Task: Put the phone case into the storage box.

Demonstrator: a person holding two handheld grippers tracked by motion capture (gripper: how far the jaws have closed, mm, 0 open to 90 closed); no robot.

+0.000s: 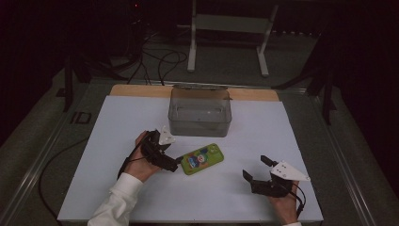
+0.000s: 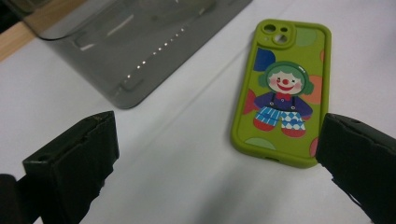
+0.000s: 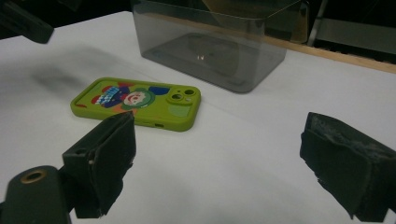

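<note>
Left gripper [image 1: 173,163]: jaws spread wide, nothing between them, tips just short of the green rubber phone case with a cartoon clown print [image 1: 202,158]. In its own view the case [image 2: 283,91] lies flat ahead, nearer its right jaw. Clear smoky plastic box [image 1: 200,111] stands beyond, ahead of the left jaw. Right gripper [image 1: 256,167]: jaws released, empty, case [image 3: 137,103] ahead by its left jaw, apart.

Left gripper [image 1: 175,163] jaws spread, right gripper [image 1: 254,167] jaws spread
</note>
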